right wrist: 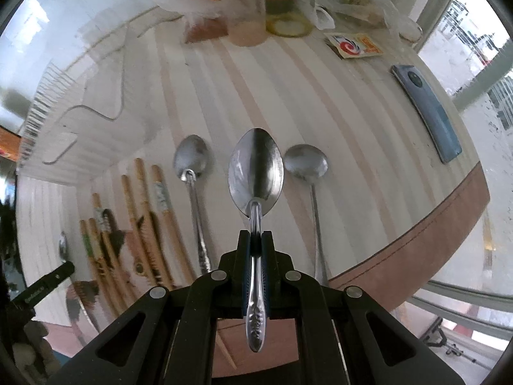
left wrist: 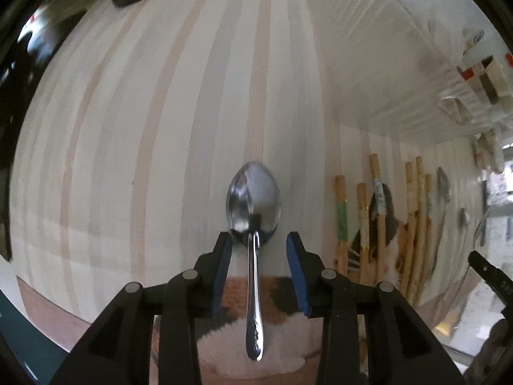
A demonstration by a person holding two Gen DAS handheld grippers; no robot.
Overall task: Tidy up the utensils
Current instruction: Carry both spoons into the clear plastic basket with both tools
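The left claw (left wrist: 259, 247) stands open astride a spoon (left wrist: 254, 205) lying free on the desk (left wrist: 160, 128), handle along the claw's line. The right claw (right wrist: 255, 240) clamps another spoon (right wrist: 256, 173) above the row.

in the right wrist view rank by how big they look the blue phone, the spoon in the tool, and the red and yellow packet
1. Spoon in the tool, though nearness to the camera inflates it.
2. Blue phone.
3. Red and yellow packet.
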